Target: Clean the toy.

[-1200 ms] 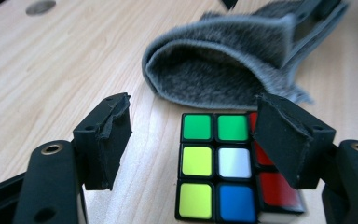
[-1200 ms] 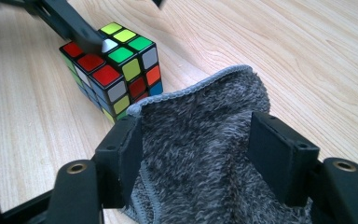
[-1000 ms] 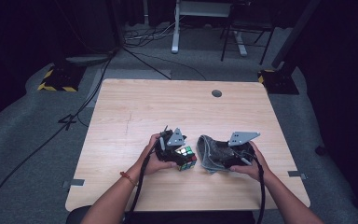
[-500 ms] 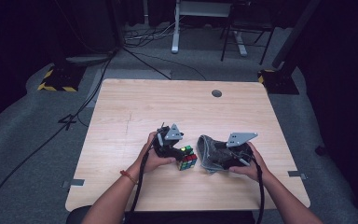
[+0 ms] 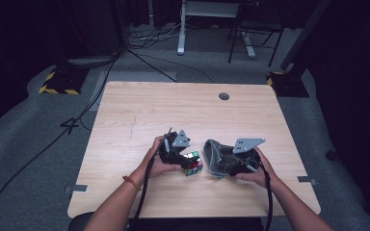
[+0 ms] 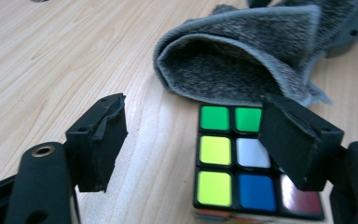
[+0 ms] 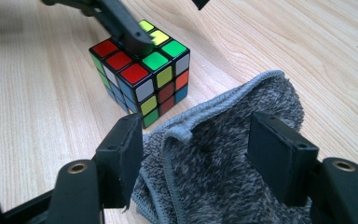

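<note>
A scrambled colour cube (image 5: 193,163) rests on the wooden table (image 5: 173,110), close to the front edge. In the left gripper view the cube (image 6: 233,158) lies low between the jaws, nearer the right one, and my left gripper (image 6: 196,135) is open around it. A crumpled grey cloth (image 5: 216,157) lies just right of the cube, touching it. My right gripper (image 7: 196,149) is open, its jaws wide apart over the cloth (image 7: 223,177). That view also shows the cube (image 7: 140,79) with a left-gripper jaw across its top.
A round cable hole (image 5: 224,96) sits near the table's far edge. Cables (image 5: 144,192) trail from both grippers toward the person. Chair and desk legs stand on the grey floor (image 5: 38,125) beyond the table.
The cube has shifted slightly right, toward the cloth, along with my left gripper. The right gripper and cloth have stayed put.
</note>
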{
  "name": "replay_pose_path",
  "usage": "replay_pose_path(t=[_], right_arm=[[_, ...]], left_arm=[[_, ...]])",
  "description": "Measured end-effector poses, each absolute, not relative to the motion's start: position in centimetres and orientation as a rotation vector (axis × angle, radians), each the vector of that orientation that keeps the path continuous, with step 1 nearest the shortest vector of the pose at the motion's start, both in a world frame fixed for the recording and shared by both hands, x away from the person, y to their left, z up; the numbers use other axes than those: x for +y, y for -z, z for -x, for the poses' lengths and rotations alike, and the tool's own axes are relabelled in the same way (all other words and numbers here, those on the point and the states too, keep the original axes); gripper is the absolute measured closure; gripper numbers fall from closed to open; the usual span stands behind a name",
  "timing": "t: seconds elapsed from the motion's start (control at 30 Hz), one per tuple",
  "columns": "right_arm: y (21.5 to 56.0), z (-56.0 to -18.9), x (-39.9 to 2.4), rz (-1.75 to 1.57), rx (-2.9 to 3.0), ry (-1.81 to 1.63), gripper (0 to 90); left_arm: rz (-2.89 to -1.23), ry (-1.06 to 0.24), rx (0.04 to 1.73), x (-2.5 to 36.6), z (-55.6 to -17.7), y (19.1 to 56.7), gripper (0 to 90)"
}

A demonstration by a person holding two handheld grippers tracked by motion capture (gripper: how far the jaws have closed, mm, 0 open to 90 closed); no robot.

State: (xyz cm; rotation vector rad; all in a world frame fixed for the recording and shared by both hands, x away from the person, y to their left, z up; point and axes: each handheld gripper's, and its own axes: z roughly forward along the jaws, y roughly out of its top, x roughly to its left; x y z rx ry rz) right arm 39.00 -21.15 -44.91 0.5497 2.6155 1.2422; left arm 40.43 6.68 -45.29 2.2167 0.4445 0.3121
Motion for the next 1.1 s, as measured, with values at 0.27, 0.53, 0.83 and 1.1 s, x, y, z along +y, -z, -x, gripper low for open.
replay_pose_path(t=[0.27, 0.53, 0.83, 1.1], right_arm=[[45.3, -39.0, -20.8, -0.546, 2.639, -1.223, 36.1], [45.4, -38.4, -19.8, -0.505, 2.654, -1.268, 36.1], [46.2, -37.7, -17.7, -0.451, 2.678, -1.203, 36.4], [46.4, -38.1, -18.4, -0.485, 2.660, -1.165, 37.6]], left_arm=[[-2.254, -0.274, 0.387, 7.5, -38.9, 45.2, 16.1], [-2.313, -0.151, 0.398, 8.1, -37.9, 46.7, 15.9], [-2.346, -0.129, 0.395, 8.5, -36.5, 46.9, 18.6], [-2.360, -0.097, 0.340, 8.6, -35.2, 46.8, 26.8]])
